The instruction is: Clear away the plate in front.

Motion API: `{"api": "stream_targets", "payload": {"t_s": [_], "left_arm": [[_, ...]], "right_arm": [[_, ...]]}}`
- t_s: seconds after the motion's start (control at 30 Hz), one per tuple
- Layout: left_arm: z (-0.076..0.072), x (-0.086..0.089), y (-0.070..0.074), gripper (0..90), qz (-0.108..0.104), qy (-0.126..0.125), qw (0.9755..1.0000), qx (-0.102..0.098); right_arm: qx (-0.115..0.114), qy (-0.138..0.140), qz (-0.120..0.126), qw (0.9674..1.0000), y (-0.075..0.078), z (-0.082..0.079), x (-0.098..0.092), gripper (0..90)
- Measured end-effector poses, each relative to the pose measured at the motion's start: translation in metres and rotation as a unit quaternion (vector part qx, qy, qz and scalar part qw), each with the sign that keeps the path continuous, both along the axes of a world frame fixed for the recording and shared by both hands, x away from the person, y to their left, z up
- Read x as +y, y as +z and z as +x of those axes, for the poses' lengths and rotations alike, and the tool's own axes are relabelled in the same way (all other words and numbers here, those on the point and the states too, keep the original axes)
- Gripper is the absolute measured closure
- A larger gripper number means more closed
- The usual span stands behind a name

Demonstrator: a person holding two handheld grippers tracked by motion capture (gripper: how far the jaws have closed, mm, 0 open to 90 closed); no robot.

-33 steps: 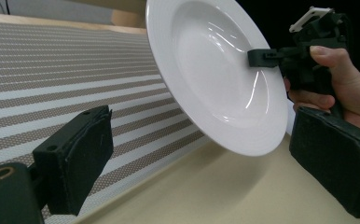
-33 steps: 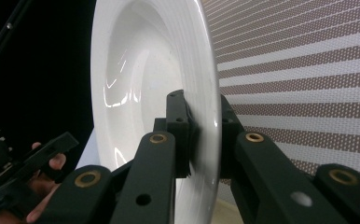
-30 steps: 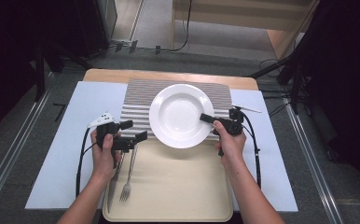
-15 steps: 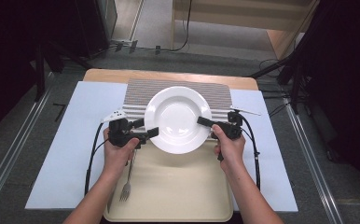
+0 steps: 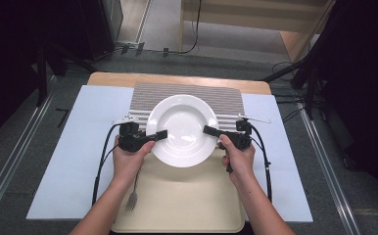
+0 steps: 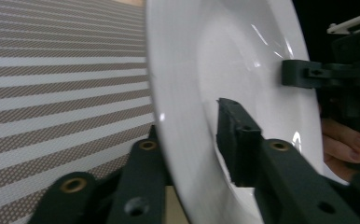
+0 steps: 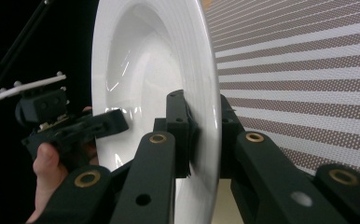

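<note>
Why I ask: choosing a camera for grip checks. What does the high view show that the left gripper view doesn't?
High view adds the fork lying on the beige tray, the pale blue sheet and both forearms. Left gripper view adds close detail: the left tongs straddle the white plate at its rim, one jaw on the inner face, one behind. Both show the plate, the striped mat and the right tongs on the opposite rim.

Plate (image 5: 183,128) now nearer the tray (image 5: 177,210)
</note>
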State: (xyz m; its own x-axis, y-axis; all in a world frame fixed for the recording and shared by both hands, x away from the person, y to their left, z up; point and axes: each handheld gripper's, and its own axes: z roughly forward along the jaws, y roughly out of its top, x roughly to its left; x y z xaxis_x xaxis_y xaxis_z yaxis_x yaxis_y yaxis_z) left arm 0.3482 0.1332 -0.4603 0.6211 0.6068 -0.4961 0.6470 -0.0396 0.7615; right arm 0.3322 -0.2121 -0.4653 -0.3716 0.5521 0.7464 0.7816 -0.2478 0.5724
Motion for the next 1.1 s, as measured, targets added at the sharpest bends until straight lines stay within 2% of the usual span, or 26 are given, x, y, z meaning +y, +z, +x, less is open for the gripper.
{"api": "stream_targets", "payload": {"t_s": [0.13, 0.2, 0.23, 0.3, 0.37, 0.43, 0.47, 0.5, 0.53, 0.6, 0.63, 0.77, 0.83, 1.03, 1.1], "left_arm": [[0.001, 0.004, -0.001, 77.4, -0.016, 0.001, 0.9997, 0.021], [0.001, 0.007, -0.001, 79.7, -0.029, 0.009, 0.9989, 0.035], [0.001, 0.009, -0.002, 81.4, -0.039, 0.015, 0.9984, 0.038], [0.000, 0.010, -0.002, 82.0, -0.037, 0.015, 0.9986, 0.035], [-0.001, 0.009, -0.001, 82.0, -0.034, 0.016, 0.9982, 0.046], [-0.003, 0.009, -0.001, 81.9, -0.040, 0.011, 0.9982, 0.044], [-0.003, 0.010, -0.001, 81.9, -0.044, 0.008, 0.9979, 0.046], [-0.003, 0.011, 0.000, 81.9, -0.051, 0.008, 0.9974, 0.050], [-0.003, 0.012, 0.000, 81.9, -0.059, 0.009, 0.9968, 0.053], [-0.003, 0.014, 0.003, 82.0, -0.063, 0.009, 0.9969, 0.047], [-0.003, 0.014, 0.004, 82.0, -0.059, 0.011, 0.9970, 0.048], [-0.003, 0.016, 0.002, 82.0, -0.048, 0.009, 0.9974, 0.053], [-0.003, 0.017, 0.002, 82.0, -0.044, 0.010, 0.9975, 0.054], [-0.004, 0.019, -0.001, 82.0, -0.052, 0.006, 0.9967, 0.062], [-0.005, 0.019, -0.002, 82.1, -0.051, 0.002, 0.9966, 0.065]], "right_arm": [[-0.018, 0.009, -0.010, 0.9998, -0.001, -0.002, 0.002, 79.8], [-0.029, 0.012, -0.016, 0.9994, -0.001, -0.004, 0.004, 79.2], [-0.032, 0.011, -0.020, 0.9992, -0.001, -0.005, 0.005, 78.1], [-0.036, 0.012, -0.015, 0.9992, -0.002, -0.006, 0.007, 76.8], [-0.048, 0.013, -0.010, 0.9987, -0.001, -0.007, 0.007, 66.6], [-0.063, 0.015, -0.014, 0.9978, 0.000, -0.006, 0.006, 56.6], [-0.077, 0.013, -0.025, 0.9967, 0.000, -0.006, 0.005, 45.8], [-0.100, 0.005, -0.032, 0.9945, -0.002, -0.005, 0.003, 39.4], [-0.111, -0.001, -0.037, 0.9931, -0.004, -0.005, 0.000, 39.4], [-0.113, -0.006, -0.030, 0.9931, -0.005, -0.008, -0.008, 31.9], [-0.111, -0.002, -0.030, 0.9934, -0.004, -0.010, -0.012, 31.1], [-0.130, -0.012, -0.038, 0.9907, 0.001, -0.018, -0.025, 14.5], [-0.142, -0.023, -0.045, 0.9885, 0.004, -0.023, -0.032, 11.4], [-0.174, -0.056, -0.063, 0.9811, 0.007, -0.036, -0.055, 11.2], [-0.186, -0.066, -0.077, 0.9772, 0.007, -0.041, -0.063, 10.6]]}}
